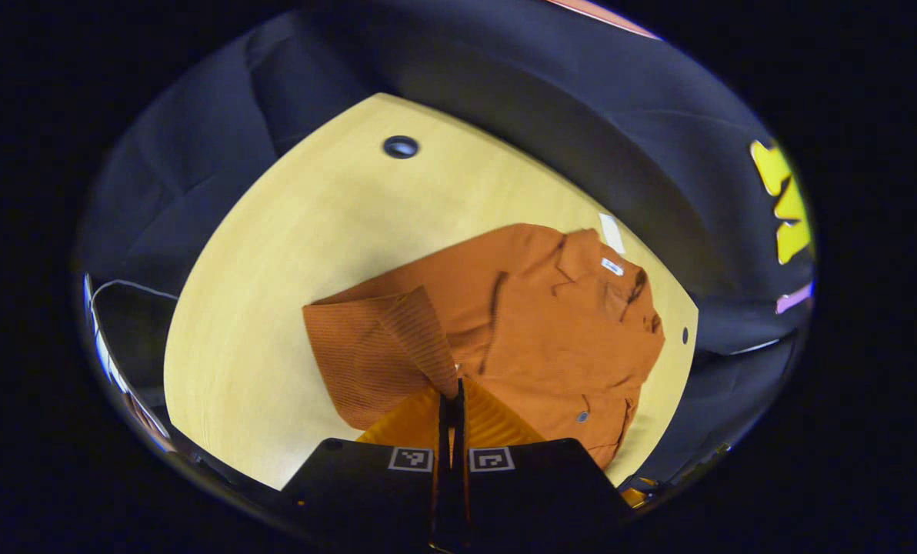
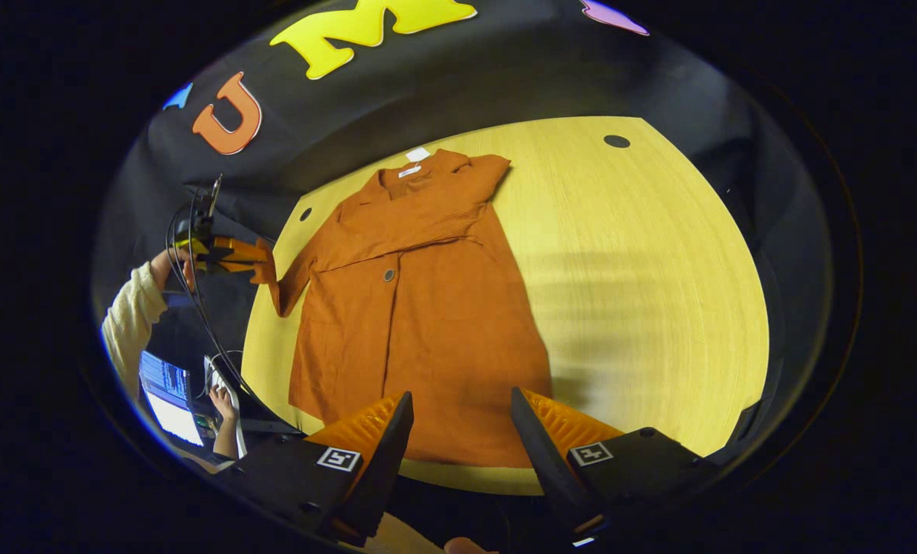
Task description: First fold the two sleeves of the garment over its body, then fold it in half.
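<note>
Left gripper view: left hand-held gripper (image 1: pixel 451 400) clenched on cuff of sleeve (image 1: pixel 378 350), lifted above orange garment (image 1: pixel 551 323). Garment lay flat on worktop (image 1: pixel 312 231), collar toward far edge.

Right gripper view: right hand-held gripper (image 2: pixel 458 419) released, fingers apart, hovering over garment hem (image 2: pixel 458 431) near worktop's near edge (image 2: pixel 658 269). Other sleeve (image 2: pixel 428 211) already folded across chest. Left hand-held gripper (image 2: pixel 255 261) off worktop's left edge, grasping outstretched sleeve end.

Garment (image 2: pixel 428 323) ribbed matt cloth, maybe corduroy; table (image 2: pixel 643 277) smooth pale wood.
</note>
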